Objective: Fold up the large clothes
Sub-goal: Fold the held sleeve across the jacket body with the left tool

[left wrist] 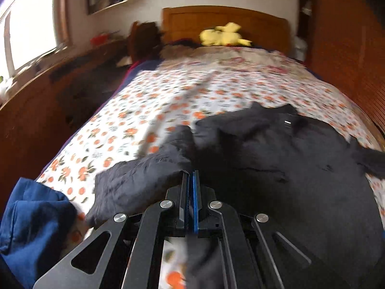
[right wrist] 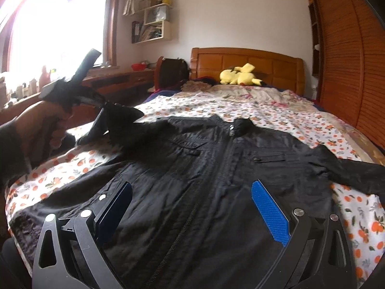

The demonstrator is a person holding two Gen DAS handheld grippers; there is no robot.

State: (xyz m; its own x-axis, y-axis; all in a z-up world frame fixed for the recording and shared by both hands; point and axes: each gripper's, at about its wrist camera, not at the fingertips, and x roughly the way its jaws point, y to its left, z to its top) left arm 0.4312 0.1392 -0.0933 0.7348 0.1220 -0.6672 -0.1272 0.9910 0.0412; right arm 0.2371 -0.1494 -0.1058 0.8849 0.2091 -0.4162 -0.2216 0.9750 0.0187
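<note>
Pinching jacket sleeve (left wrist: 144, 180) in closed left gripper (left wrist: 190, 175) for folding inward; right gripper (right wrist: 192, 207) wide open, empty, over jacket (right wrist: 216, 168).

Motion blurs the bedspread (left wrist: 168, 101); the jacket's (right wrist: 204, 168) right sleeve is cropped.

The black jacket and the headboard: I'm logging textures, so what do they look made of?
Black jacket: thin woven cloth, maybe cotton or nylon, faint sheen, fine creases, metal zip. Headboard: orange-brown wood, glossy, in raised panels.
</note>
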